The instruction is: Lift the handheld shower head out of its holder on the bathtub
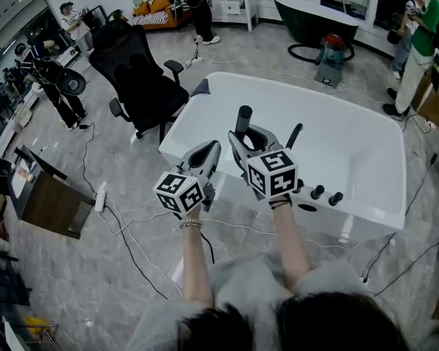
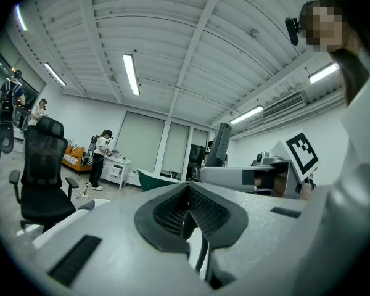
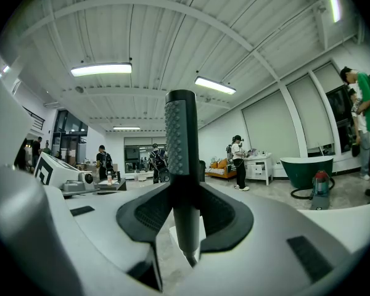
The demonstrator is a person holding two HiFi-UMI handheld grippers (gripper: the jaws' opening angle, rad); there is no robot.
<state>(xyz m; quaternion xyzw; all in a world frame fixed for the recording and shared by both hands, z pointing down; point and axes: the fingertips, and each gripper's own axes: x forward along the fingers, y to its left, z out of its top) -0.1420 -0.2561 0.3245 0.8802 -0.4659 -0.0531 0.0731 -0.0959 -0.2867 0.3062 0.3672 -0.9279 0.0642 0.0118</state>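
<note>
The shower head [image 3: 181, 147] is a slim, dark grey wand with a flat face covered in rows of small raised dots, narrowing into a smooth handle that tapers to a point at the bottom. It stands upright with the jaws of the right gripper [image 3: 184, 211] clamped on its handle, its top rising above them. In the head view it is held over the near rim of the white bathtub [image 1: 278, 86], just left of a black spout and 2 round black knobs [image 1: 327, 194] on that rim. The left gripper [image 1: 205, 158] sits just beside the right one, its jaws together with nothing between them. The bathtub stands on a grey marble-patterned floor [image 1: 117, 269] crossed by loose black cables [image 1: 132, 225]. A black office chair [image 1: 135, 75] stands to the tub's left, and farther back are a dark green bathtub [image 1: 311, 17], a red vacuum cleaner [image 1: 333, 53] and several people.
</note>
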